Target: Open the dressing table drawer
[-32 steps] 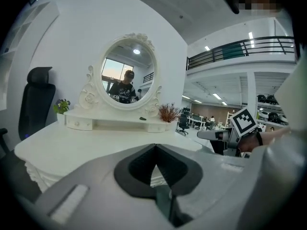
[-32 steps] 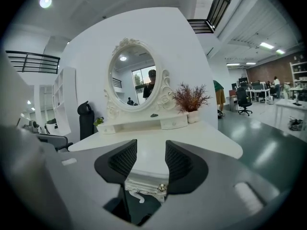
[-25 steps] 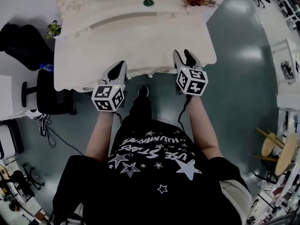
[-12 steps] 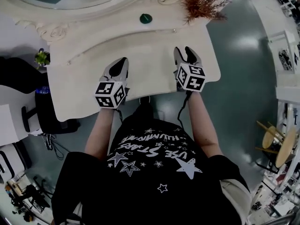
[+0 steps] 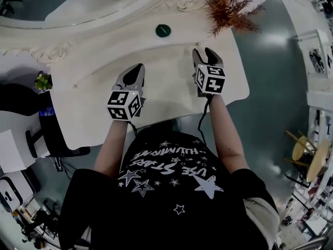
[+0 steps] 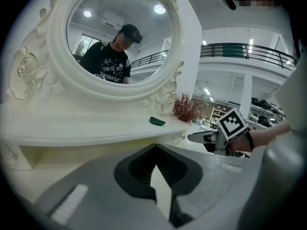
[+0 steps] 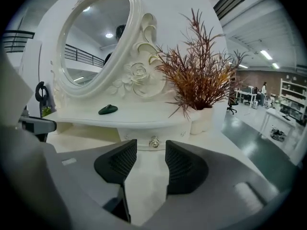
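R gripper (image 5: 203, 52): jaws apart, nothing between them, held low over the top of the white dressing table (image 5: 166, 90), pointing at its back

Straight ahead of it, framed in the gap between the jaws, is a small round metal knob (image 7: 154, 142) on the front of a little drawer (image 7: 169, 134). The drawer sits under a raised shelf (image 7: 139, 117) at the back of the table, towards the R end. The knob is near the jaw tips but not touching them. It sticks out towards the gripper, so the drawer should slide out along the same line the gripper points

L gripper (image 5: 136, 71): jaws closed tip to tip on nothing, hovering over the table top to the L of the R gripper and level w/ it. From here the knob lies off to its R, so the R gripper is clearly the nearer one and better lined up

On the shelf: a small dark green object (image 7: 108, 109) L of the knob, and a dried reddish-brown plant (image 7: 201, 75) in a white pot at the R end. Above the shelf, an oval mirror (image 7: 93, 42) in a carved white frame

Judgement: drawer looks fully shut, task not begun. Next step prob needs the R gripper to go forward and close on the knob
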The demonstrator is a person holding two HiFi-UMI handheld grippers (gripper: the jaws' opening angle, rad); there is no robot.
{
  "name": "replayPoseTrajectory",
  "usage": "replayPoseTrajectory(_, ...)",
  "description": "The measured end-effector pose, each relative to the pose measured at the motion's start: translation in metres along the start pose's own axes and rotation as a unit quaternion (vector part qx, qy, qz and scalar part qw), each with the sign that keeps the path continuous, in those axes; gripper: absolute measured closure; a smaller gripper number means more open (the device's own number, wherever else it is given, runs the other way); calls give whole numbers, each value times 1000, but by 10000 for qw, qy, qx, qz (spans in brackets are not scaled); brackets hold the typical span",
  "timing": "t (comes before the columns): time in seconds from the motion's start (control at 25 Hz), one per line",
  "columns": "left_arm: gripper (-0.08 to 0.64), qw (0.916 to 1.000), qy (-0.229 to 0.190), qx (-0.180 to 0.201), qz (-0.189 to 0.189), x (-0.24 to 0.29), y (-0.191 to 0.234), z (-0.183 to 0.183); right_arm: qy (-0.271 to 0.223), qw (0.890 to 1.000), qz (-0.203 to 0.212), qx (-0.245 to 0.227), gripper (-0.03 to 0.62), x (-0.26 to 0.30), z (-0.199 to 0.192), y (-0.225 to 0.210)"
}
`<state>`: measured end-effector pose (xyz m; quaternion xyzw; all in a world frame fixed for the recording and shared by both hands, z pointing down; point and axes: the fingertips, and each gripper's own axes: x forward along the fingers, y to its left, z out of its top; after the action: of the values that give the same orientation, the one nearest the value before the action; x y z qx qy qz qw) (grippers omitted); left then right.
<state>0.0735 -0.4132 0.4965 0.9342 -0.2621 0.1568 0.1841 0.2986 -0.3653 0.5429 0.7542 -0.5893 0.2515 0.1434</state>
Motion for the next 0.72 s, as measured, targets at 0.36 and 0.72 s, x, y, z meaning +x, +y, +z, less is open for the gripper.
replayPoseTrajectory(0.36, 558, 9998, 130, 61, -117, 20, 6, -2, 296, 9992, -132, -242, 393, 33, -9, -8)
replayPoseTrajectory(0.72, 558, 9997, 185, 19, -151, 23, 1, -4, 404, 9980, -79, -472, 443, 46, -10, -7)
